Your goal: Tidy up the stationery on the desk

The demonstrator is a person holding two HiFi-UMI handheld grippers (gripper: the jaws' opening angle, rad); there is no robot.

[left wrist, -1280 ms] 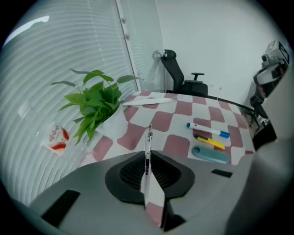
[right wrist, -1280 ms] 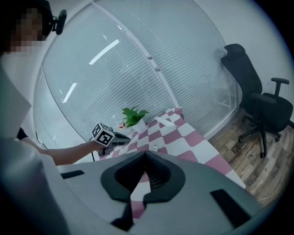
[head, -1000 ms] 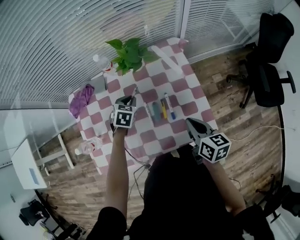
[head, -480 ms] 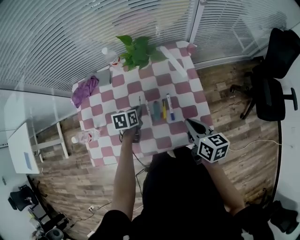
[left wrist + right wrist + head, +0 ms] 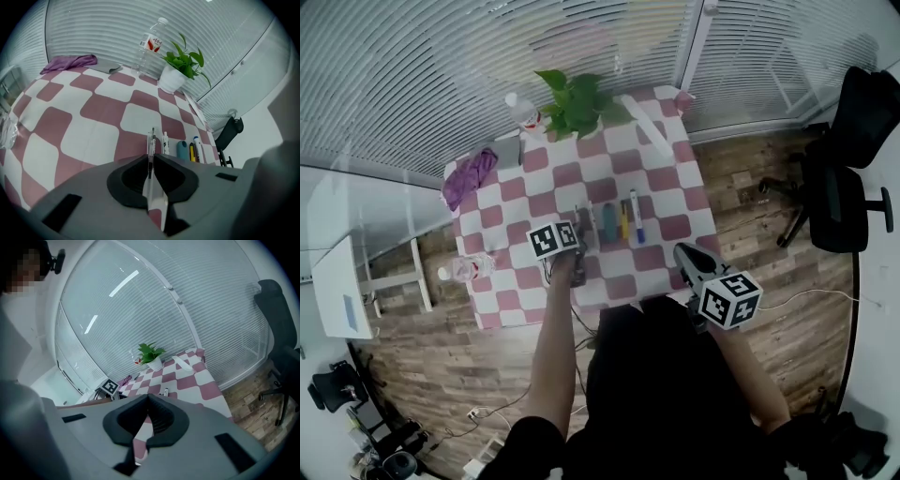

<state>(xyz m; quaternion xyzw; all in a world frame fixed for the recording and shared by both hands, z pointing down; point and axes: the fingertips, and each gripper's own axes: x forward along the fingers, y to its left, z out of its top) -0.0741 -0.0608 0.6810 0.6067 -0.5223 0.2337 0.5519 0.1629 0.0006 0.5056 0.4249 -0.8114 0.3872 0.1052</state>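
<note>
Pen of clear plastic with a dark refill (image 5: 151,149) is clamped between the narrowly set jaws of the left gripper (image 5: 151,158). Its tip points out over the red-and-white checked tablecloth (image 5: 93,108), just left of a row of stationery: a small white marker (image 5: 165,142), a teal rounded item (image 5: 182,150), a yellow pen (image 5: 191,153) and a blue-and-white marker (image 5: 197,146). The right gripper (image 5: 148,398) hangs by the table's near right corner, jaws pressed together on nothing. A potted green plant (image 5: 180,65) and a clear water bottle (image 5: 150,47) stand at the far side.
</note>
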